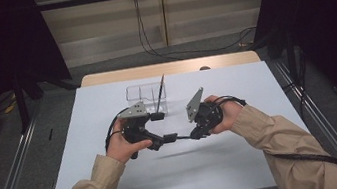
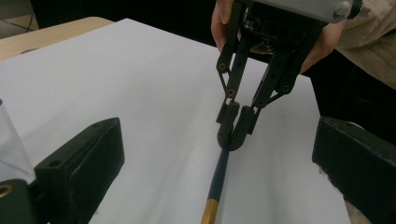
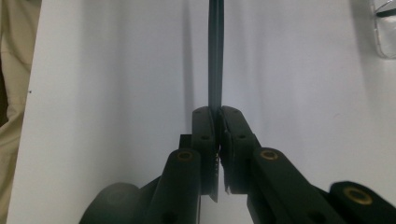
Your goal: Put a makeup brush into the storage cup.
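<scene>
White-topped table (image 1: 119, 182); clear compartmented container (image 1: 142, 94) on it, a brush (image 1: 160, 93) upright inside

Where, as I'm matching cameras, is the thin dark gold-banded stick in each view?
High view: dark gold-banded stick at centre, between left gripper and right gripper.
Left gripper view: bottom centre, rising to the right gripper.
Right gripper view: top centre, above its jaws.
Shared landmark: clear plastic box.

Your sleeves (image 1: 284, 135) are beige (cuffs loose). Your black left gripper (image 1: 161, 126) and right gripper (image 1: 194, 135) carry grey triangular plates, brass-coloured pivots and black cables.
</scene>
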`<state>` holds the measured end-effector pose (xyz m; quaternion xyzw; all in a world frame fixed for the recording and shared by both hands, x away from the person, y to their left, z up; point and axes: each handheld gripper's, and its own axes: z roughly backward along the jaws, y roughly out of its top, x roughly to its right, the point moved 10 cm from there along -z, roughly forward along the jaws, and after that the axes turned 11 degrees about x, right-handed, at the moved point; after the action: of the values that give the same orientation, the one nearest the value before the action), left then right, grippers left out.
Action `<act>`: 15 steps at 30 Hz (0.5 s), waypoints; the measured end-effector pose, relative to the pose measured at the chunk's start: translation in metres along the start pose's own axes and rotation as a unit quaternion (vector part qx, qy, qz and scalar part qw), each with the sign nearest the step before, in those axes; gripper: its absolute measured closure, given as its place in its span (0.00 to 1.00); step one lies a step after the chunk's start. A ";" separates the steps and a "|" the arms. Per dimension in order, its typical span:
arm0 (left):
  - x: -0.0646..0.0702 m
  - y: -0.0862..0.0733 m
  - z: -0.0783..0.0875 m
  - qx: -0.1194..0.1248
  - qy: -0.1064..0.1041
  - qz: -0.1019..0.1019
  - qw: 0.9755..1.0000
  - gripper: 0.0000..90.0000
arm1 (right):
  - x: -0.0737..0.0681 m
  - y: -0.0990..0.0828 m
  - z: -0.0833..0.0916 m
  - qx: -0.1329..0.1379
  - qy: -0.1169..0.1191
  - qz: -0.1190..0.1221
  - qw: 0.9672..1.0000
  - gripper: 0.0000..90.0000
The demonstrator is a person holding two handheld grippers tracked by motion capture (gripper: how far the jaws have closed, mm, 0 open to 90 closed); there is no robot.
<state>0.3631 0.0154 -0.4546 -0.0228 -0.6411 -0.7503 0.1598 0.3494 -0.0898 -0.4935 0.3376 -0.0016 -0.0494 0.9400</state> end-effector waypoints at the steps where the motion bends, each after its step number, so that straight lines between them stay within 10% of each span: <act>1: -0.001 0.000 0.000 0.001 0.002 -0.003 1.000 0.02 | 0.000 0.001 0.000 0.005 0.000 -0.001 1.000 0.94; 15: -0.008 0.002 0.007 0.018 0.020 0.003 1.000 0.00 | 0.001 0.007 0.004 0.075 -0.005 -0.021 0.997 0.94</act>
<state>0.3703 0.0239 -0.4529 -0.0064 -0.6514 -0.7382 0.1750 0.3511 -0.0872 -0.4863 0.4070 -0.0026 -0.0707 0.9107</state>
